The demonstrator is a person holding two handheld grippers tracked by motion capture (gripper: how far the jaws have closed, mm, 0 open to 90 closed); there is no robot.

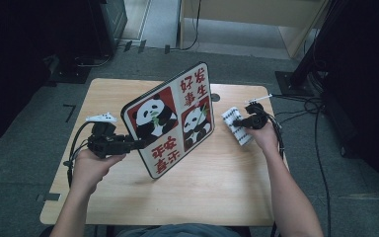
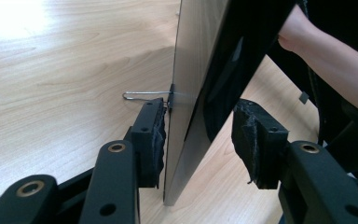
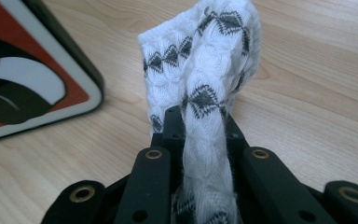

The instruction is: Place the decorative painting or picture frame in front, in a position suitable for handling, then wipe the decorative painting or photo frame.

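Item: left tool (image 1: 137,143), near the left edge of the bench (image 1: 217,197), held in the person's left hand (image 1: 94,165). Its jaws straddle the lower left edge of the panda board. In the left gripper view one pad (image 2: 157,142) lies against the board's grey back; the other pad (image 2: 247,140) stands clear of the dark front face. Not clamped; the jaws are partly parted with the board between them.

Item: panda board (image 1: 170,121), mid-bench. A rounded panel with black rim, two panda pictures on red and red characters on white. It stands tilted on its lower edge, printed face toward the person. A thin wire stand (image 2: 144,95) projects from its back onto the wood.

Item: white knitted cloth (image 1: 237,126) with a dark diamond pattern, near the right edge of the bench, just right of the board and apart from it.

Item: right tool (image 1: 240,122), held in the person's right hand (image 1: 265,136). Jaws clenched on the cloth; in the right gripper view a fold of the cloth (image 3: 205,93) rises from between them, bunched, above the wood.
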